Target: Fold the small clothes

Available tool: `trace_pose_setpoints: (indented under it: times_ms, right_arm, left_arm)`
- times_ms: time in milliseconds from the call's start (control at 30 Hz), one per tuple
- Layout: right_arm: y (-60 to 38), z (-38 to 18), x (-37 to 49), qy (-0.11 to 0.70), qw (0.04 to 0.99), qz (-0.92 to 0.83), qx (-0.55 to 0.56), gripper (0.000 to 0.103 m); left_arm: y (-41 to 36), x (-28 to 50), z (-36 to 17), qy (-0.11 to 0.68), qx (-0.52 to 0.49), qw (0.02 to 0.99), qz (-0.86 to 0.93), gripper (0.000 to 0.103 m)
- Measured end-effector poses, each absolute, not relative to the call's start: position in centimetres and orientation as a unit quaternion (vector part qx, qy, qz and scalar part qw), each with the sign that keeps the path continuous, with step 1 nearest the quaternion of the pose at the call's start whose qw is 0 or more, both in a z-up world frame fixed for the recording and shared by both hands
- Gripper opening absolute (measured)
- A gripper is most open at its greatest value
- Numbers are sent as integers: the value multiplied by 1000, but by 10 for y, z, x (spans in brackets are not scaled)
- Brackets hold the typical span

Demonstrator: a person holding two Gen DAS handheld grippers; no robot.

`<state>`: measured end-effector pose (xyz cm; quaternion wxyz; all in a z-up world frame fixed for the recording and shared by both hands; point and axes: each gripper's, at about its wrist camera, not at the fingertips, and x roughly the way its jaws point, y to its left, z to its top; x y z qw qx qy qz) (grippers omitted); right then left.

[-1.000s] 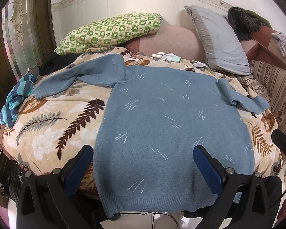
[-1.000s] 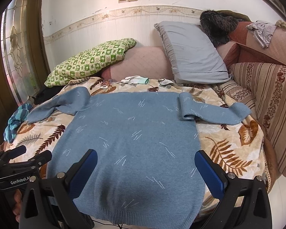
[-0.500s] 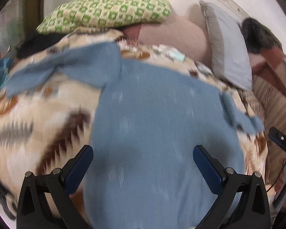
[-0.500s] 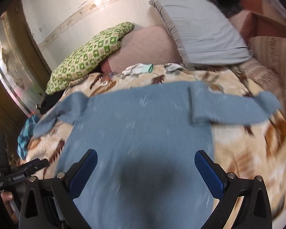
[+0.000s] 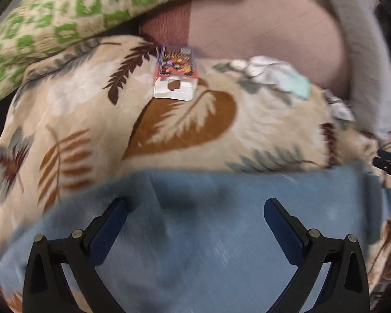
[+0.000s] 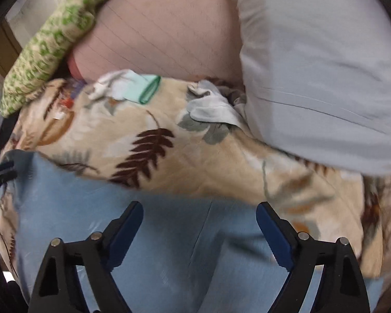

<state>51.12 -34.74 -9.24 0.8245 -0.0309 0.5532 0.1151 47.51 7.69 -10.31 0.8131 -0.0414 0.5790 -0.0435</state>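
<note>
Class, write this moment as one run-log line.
left gripper: open, over blue sweater | right gripper: open, over sweater | sweater: flat on leaf-print blanket, ungrasped

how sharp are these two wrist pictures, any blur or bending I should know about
Left wrist view: the blue knit sweater and leaf-print beige blanket smear with motion blur, while the open left gripper stays crisp. Right wrist view: milder blur, grey pillow fairly clear, open right gripper sharp. Both show fisheye bending and dark corners.

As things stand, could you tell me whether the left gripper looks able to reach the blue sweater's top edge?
Probably yes: the left gripper is open over the blue sweater, and nothing lies between its fingers and the edge just ahead.
</note>
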Motion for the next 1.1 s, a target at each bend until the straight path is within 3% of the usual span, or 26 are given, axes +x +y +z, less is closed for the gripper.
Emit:
trace_pose_setpoints:
  times_ms: [200, 233, 267, 367, 433, 500, 567, 667, 733, 767, 800, 833, 900, 1000, 1100]
  right_arm:
    - [-340, -137, 522, 585, 787, 176, -88, 90]
    - [-337, -141, 518, 584, 784, 184, -100, 88]
    - [-334, -149, 514, 589, 779, 188, -109, 78]
    - [-327, -157, 503, 581, 780, 187, -136, 60]
    - [-327, -154, 493, 572, 787, 182, -146, 42]
    - [-331, -149, 478, 556, 797, 174, -158, 14]
    - [-332, -147, 463, 546, 803, 170, -169, 7]
    - [-325, -151, 439, 547, 795, 181, -190, 7]
    - [-324, -149, 437, 544, 798, 183, -187, 7]
    - [-327, -145, 441, 537, 807, 181, -166, 10]
    - [-336, -136, 448, 529, 819, 181, -130, 15]
    - [-344, -127, 454, 521, 827, 184, -100, 22]
    - [-361, -107, 471, 494, 852, 168, -51, 102]
    - [-363, -103, 500, 484, 862, 148, -29, 103]
    - [-352, -131, 525, 560, 811, 167, -13, 98]
  left_arm:
    - [82, 482, -146, 621, -7, 782, -44, 103]
    - [80, 477, -147, 619, 7, 784, -48, 103]
    - [78, 473, -147, 617, 16, 785, -48, 102]
    - [74, 456, -141, 609, 44, 791, -49, 81]
    - [75, 443, -131, 599, 45, 797, -55, 52]
    - [73, 433, -127, 590, 72, 803, -33, 23]
    - [73, 423, -126, 583, 80, 808, -35, 21]
    - [71, 417, -126, 576, 93, 811, -39, 22]
    - [76, 419, -119, 576, 71, 814, -43, 31]
    - [82, 420, -111, 576, 45, 815, -52, 34]
    - [85, 422, -104, 571, 32, 818, -57, 46]
    - [87, 427, -91, 553, 15, 831, -64, 66]
    - [90, 434, -76, 523, -2, 850, -61, 93]
    - [92, 463, -85, 541, -43, 837, -63, 94]
    - [78, 482, -132, 629, -28, 774, -67, 94]
